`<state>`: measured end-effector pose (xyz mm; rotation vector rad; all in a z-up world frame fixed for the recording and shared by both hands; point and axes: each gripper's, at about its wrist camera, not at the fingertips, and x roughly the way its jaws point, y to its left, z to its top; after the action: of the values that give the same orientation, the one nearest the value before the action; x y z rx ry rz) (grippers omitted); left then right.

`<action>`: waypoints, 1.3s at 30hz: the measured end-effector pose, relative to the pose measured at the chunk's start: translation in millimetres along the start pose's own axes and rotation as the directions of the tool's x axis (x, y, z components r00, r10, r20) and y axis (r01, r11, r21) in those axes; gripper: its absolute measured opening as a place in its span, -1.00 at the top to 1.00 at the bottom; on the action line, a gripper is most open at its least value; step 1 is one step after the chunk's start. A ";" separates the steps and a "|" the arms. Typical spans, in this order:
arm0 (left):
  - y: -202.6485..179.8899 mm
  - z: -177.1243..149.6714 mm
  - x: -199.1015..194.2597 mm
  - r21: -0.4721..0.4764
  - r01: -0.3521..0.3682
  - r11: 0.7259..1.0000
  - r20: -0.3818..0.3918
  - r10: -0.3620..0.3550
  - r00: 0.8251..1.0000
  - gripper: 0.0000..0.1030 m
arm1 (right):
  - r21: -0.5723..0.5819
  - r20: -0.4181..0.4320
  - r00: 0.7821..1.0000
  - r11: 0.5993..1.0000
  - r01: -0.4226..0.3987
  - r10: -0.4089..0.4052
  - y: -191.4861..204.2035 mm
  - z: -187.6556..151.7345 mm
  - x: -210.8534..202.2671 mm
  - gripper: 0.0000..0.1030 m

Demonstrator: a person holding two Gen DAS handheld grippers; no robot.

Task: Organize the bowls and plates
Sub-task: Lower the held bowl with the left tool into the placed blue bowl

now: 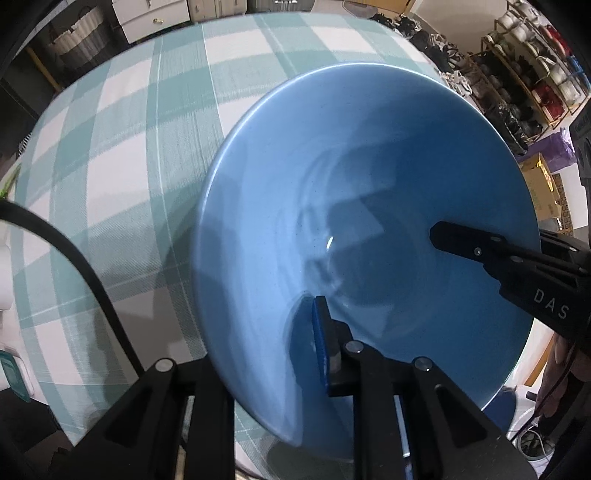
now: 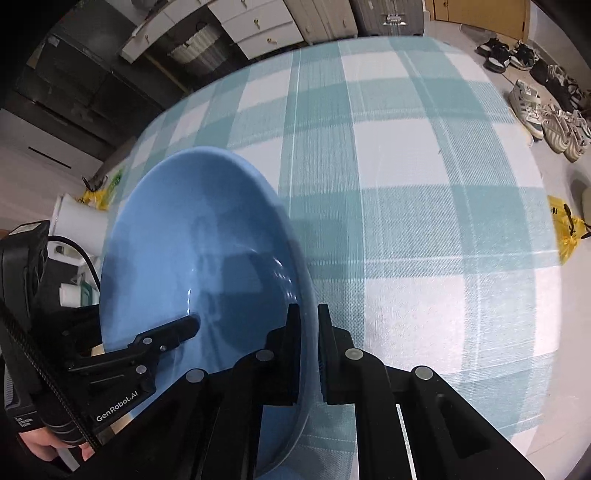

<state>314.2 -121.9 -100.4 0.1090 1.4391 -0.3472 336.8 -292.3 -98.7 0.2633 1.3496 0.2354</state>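
Note:
A large blue bowl [image 1: 280,192] is held tilted above a teal-and-white checked tablecloth [image 1: 122,147]. My left gripper [image 1: 295,347] is shut on the bowl's near rim, with one finger [image 1: 328,343] inside the bowl and the other hidden behind it. My right gripper [image 1: 439,232] reaches in from the right, one finger inside the bowl. In the right wrist view my right gripper [image 2: 306,354] is shut on the rim of the bowl [image 2: 192,236], a finger on each side. My left gripper [image 2: 184,328] grips the bowl's left rim there.
The checked cloth [image 2: 406,184] covers the table. A shoe rack [image 1: 532,81] stands at the far right, with shoes [image 2: 546,118] on the floor. White drawers [image 2: 255,26] and a dark basket [image 1: 77,33] stand beyond the far edge. A yellow bag [image 2: 565,229] lies right.

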 end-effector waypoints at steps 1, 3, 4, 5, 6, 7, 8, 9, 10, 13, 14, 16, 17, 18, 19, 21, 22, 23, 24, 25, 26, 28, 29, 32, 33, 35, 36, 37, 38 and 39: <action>-1.3 1.1 -5.4 0.003 -0.004 1.000 0.003 0.004 1.000 0.64 | -0.006 0.007 1.000 1.000 0.004 -0.004 2.4 1.1 -6.4 0.86; -3.3 1.2 -13.2 0.008 -0.010 1.000 0.005 0.010 1.000 0.64 | -0.009 0.016 1.000 1.000 0.002 -0.001 5.5 2.5 -14.9 0.86; -3.3 1.2 -19.4 0.006 -0.012 1.000 0.009 0.011 1.000 0.64 | -0.009 0.020 1.000 1.000 0.000 0.000 6.6 2.4 -20.9 0.86; -0.5 -0.7 -22.2 0.006 -0.012 1.000 0.009 0.012 1.000 0.64 | -0.004 0.018 1.000 1.000 -0.004 0.004 7.7 1.7 -26.6 0.86; -3.2 -2.9 -29.3 0.004 -0.013 1.000 0.008 0.013 1.000 0.64 | 0.002 0.020 1.000 1.000 -0.009 0.008 8.7 0.8 -33.1 0.86; -4.5 -4.4 -34.1 0.006 -0.013 1.000 0.010 0.013 1.000 0.64 | 0.005 0.025 1.000 1.000 -0.008 0.008 10.1 0.0 -39.7 0.86; -6.2 -6.7 -38.5 0.010 -0.012 1.000 0.011 0.012 1.000 0.64 | 0.006 0.028 1.000 1.000 -0.006 0.006 12.1 1.6 -43.6 0.86; -8.0 -10.0 -45.8 0.012 -0.009 1.000 0.018 0.009 1.000 0.64 | 0.004 0.033 0.999 1.000 -0.005 0.005 14.6 0.1 -49.2 0.86; -9.4 -11.8 -49.9 0.013 -0.009 1.000 0.022 0.009 1.000 0.64 | 0.004 0.042 0.999 1.000 0.000 0.000 17.9 -2.1 -58.2 0.86; -14.8 -18.7 -71.1 0.022 -0.001 1.000 0.039 0.000 0.999 0.64 | 0.013 0.065 0.998 1.000 0.000 -0.001 23.6 -12.5 -81.6 0.86; -14.9 -21.3 -77.0 0.022 0.002 1.000 0.046 -0.003 0.999 0.64 | 0.012 0.067 0.998 1.000 0.000 -0.001 25.2 -15.9 -87.5 0.86; -21.9 -27.3 -88.9 0.030 0.007 1.000 0.055 -0.009 0.998 0.64 | 0.003 0.080 0.997 1.000 0.010 -0.010 30.3 -24.9 -101.4 0.86; -24.5 -30.2 -93.6 0.031 0.009 0.999 0.057 -0.011 0.998 0.64 | 0.004 0.083 0.997 1.000 0.009 -0.010 31.3 -29.8 -106.1 0.86; -27.8 -30.5 -97.4 0.033 0.010 0.999 0.057 -0.012 0.998 0.64 | 0.006 0.084 0.996 1.000 0.009 -0.010 32.0 -34.6 -110.3 0.86; -28.7 -32.8 -99.8 0.035 0.012 0.999 0.057 -0.014 0.998 0.64 | 0.011 0.093 0.996 1.000 0.006 -0.007 33.2 -41.0 -115.9 0.85; -33.1 -42.5 -105.8 0.041 0.010 0.999 0.066 -0.013 0.998 0.64 | 0.012 0.099 0.995 1.000 0.002 -0.003 35.1 -51.3 -122.3 0.85; -35.0 -46.9 -107.7 0.044 0.010 0.999 0.066 -0.013 0.998 0.64 | 0.013 0.100 0.995 1.000 0.000 -0.001 35.6 -56.9 -124.7 0.85; -36.8 -52.6 -110.0 0.046 0.009 0.999 0.066 -0.012 0.998 0.64 | 0.012 0.099 0.995 1.000 -0.004 0.002 36.4 -65.0 -128.0 0.85; -39.8 -57.9 -112.4 0.049 0.006 0.999 0.068 -0.009 0.998 0.64 | 0.011 0.100 0.995 1.000 -0.003 0.002 37.1 -68.9 -129.8 0.85; -41.3 -62.1 -113.5 0.051 0.005 0.999 0.069 -0.008 0.998 0.64 | 0.011 0.103 0.995 1.000 -0.002 0.001 38.2 -76.0 -132.6 0.85; -42.7 -66.3 -114.3 0.052 0.005 0.999 0.070 -0.008 0.998 0.64 | 0.009 0.104 0.995 1.000 -0.001 0.000 39.1 -80.6 -134.4 0.85; -45.8 -77.4 -115.4 0.052 0.008 0.999 0.071 -0.012 0.997 0.64 | 0.005 0.099 0.995 1.000 0.001 -0.002 40.1 -90.0 -135.0 0.85; -46.5 -82.0 -115.4 0.052 0.010 0.999 0.071 -0.014 0.997 0.64 | 0.005 0.095 0.995 1.000 0.001 -0.002 40.9 -96.6 -135.7 0.85; -47.7 -99.3 -113.6 0.048 0.021 0.999 0.070 -0.024 0.997 0.63 | 0.000 0.092 0.996 1.000 0.001 -0.001 43.7 -113.2 -135.7 0.84; -47.7 -103.8 -112.0 0.044 0.024 0.999 0.067 -0.027 0.997 0.63 | 0.002 0.092 0.996 1.000 -0.001 0.000 44.4 -120.7 -135.8 0.84; -47.0 -111.6 -109.9 0.037 0.031 0.999 0.065 -0.033 0.997 0.63 | 0.002 0.088 0.996 1.000 -0.002 0.002 45.7 -129.8 -133.5 0.83; -46.9 -116.2 -108.2 0.037 0.033 0.999 0.061 -0.035 0.998 0.63 | 0.003 0.086 0.996 1.000 -0.003 0.002 45.8 -133.6 -131.5 0.83; -47.2 -121.7 -106.8 0.038 0.033 0.999 0.059 -0.035 0.998 0.63 | 0.003 0.083 0.997 1.000 -0.004 0.004 46.4 -138.5 -129.9 0.83; -47.5 -125.8 -105.7 0.038 0.032 0.999 0.058 -0.034 0.998 0.63 | 0.002 0.082 0.997 1.000 -0.006 0.005 47.0 -144.0 -127.8 0.83; -47.5 -131.9 -103.7 0.037 0.032 0.999 0.056 -0.034 0.998 0.63 | 0.003 0.080 0.997 1.000 -0.006 0.006 47.1 -147.6 -125.5 0.83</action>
<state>165.3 -112.5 -10.3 0.1044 1.3805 -0.4007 166.0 -279.9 3.4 0.2762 1.2702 0.2256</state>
